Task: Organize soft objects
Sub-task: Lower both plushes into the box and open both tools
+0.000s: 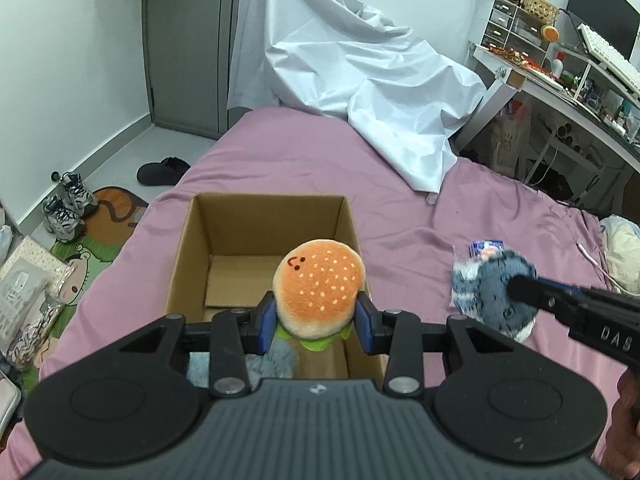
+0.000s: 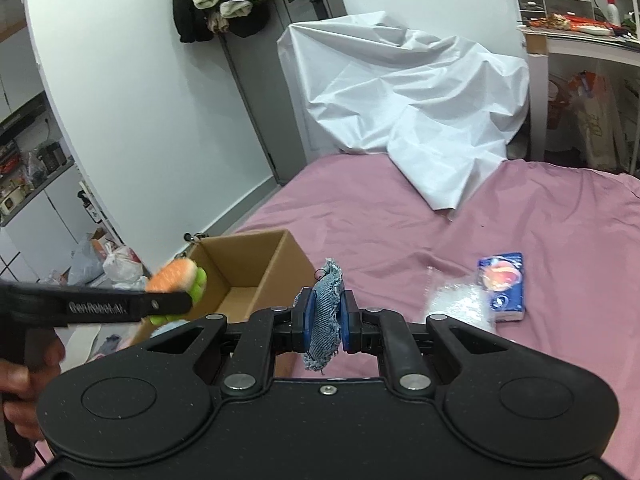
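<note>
My left gripper (image 1: 316,322) is shut on a plush hamburger (image 1: 320,290) and holds it above the open cardboard box (image 1: 264,208) on the pink bed. The hamburger (image 2: 176,278) and the box (image 2: 244,264) also show at the left of the right wrist view. A blue-grey soft thing (image 1: 280,358) lies in the box under the hamburger. My right gripper (image 2: 325,318) is shut on a flat blue denim piece (image 2: 326,312), held upright above the bed, right of the box. In the left wrist view it looks like a grey fuzzy thing (image 1: 496,292) at the right gripper's tip.
A blue tissue pack (image 2: 504,284) and a clear plastic bag (image 2: 456,304) lie on the pink bedsheet (image 2: 400,220) to the right. A white sheet (image 1: 360,72) covers something at the bed's far end. A cluttered desk (image 1: 568,80) stands right; shoes (image 1: 68,208) lie on the floor left.
</note>
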`<state>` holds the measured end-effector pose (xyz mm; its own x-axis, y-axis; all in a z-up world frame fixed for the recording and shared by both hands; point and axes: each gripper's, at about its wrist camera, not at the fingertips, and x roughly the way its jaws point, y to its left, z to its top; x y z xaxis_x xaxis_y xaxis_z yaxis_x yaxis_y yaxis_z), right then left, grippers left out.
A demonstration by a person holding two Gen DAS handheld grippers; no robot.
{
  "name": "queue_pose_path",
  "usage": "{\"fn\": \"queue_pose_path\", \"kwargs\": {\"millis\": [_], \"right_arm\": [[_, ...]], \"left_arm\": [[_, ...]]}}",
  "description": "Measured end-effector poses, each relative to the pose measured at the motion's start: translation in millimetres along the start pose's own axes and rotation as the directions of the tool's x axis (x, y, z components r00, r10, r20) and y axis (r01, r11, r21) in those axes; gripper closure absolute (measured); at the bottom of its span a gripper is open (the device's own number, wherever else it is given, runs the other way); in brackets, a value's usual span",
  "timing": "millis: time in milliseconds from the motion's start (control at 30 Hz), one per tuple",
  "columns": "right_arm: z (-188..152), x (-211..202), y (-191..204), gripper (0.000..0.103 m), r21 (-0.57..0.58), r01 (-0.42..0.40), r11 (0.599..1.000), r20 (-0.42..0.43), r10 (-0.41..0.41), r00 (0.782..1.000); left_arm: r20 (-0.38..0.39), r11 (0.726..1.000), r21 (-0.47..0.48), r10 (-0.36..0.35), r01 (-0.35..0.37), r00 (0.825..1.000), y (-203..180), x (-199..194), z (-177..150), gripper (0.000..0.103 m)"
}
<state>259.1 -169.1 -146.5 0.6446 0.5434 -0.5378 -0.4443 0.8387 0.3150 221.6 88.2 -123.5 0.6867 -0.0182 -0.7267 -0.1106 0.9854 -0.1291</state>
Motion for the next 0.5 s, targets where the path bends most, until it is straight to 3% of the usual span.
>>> {"fn": "queue_pose_path", "kwargs": {"millis": [400,500], "right_arm": [[7,6,26,0.089,-0.015,-0.051,0.999,0.009,0.051,0.999],[9,7,34,0.089,-0.022,-0.066,0.998,0.013,0.066,0.998]], "left_arm": [[-0.071,0.999,-0.046,0.009,-0.012,0.997,12,6,-14,0.063],[-0.07,0.998,-0.025,0.052,-0.054,0.996,12,5,-16,0.063]]}}
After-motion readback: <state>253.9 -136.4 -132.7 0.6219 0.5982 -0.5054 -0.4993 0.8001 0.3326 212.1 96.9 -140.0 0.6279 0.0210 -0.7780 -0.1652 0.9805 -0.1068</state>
